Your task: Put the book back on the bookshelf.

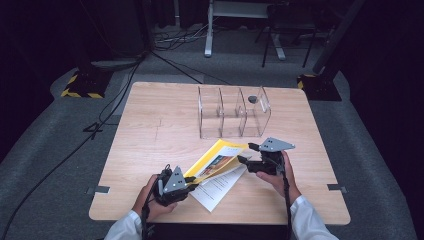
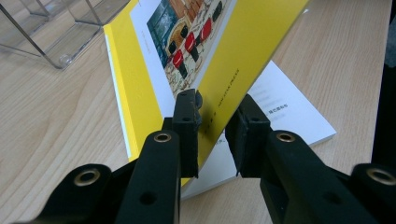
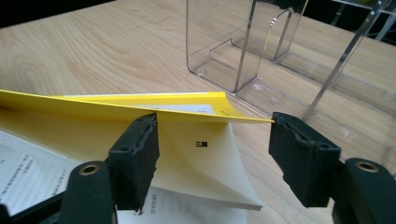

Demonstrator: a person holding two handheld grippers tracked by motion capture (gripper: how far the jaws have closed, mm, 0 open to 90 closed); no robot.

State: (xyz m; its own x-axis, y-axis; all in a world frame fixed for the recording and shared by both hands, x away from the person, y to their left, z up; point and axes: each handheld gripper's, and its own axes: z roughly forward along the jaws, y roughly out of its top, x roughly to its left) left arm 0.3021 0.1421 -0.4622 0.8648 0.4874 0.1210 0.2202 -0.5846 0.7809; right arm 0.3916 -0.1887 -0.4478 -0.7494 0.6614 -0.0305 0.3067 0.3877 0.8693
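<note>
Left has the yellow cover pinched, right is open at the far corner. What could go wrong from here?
1. The left gripper holds the yellow book by its cover alone; the pages hang loose, so the cover could crease or tear if lifted.
2. The right gripper is open around the cover's corner, not pressing it; closing now might catch only the cover and miss the pages.
3. The clear acrylic organizer stands just beyond; a swing of the book could knock it.

Booklet (image 1: 220, 162) on table (image 1: 150, 150) before organizer (image 1: 232, 112), over a sheet (image 1: 217, 187), between left tool (image 1: 192, 186) and right tool (image 1: 245, 154)
</note>
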